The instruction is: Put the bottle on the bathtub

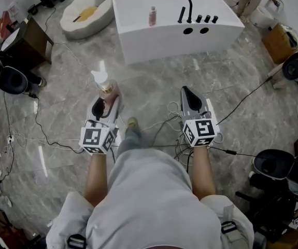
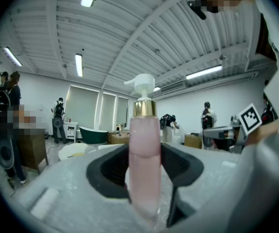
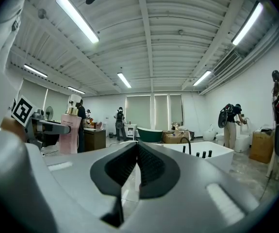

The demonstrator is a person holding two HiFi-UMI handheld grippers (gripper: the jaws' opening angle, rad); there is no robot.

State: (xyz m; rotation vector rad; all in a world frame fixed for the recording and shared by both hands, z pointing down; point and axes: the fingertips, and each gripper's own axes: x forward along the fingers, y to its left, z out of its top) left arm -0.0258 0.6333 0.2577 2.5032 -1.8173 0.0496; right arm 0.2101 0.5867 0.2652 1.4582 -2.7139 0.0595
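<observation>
A pink pump bottle [image 2: 144, 159] with a gold collar and white pump stands upright between the jaws of my left gripper [image 1: 106, 107], which is shut on it; from the head view the bottle [image 1: 107, 90] shows above the floor, short of the tub. It also appears at the left in the right gripper view, the pink bottle [image 3: 70, 132]. The white bathtub [image 1: 154, 35] with a black faucet [image 1: 185, 7] stands ahead; a second small pink bottle [image 1: 152, 15] stands on its rim. My right gripper [image 1: 192, 100] is shut with nothing in it, level, pointing toward the tub [image 3: 212, 154].
A round white tub [image 1: 86, 14] lies at the far left. Cables [image 1: 154, 126] trail over the marble floor. A brown cabinet [image 1: 32, 43], black chairs [image 1: 9, 79] and cardboard boxes [image 1: 279, 41] ring the space. Other people [image 3: 232, 123] stand farther off.
</observation>
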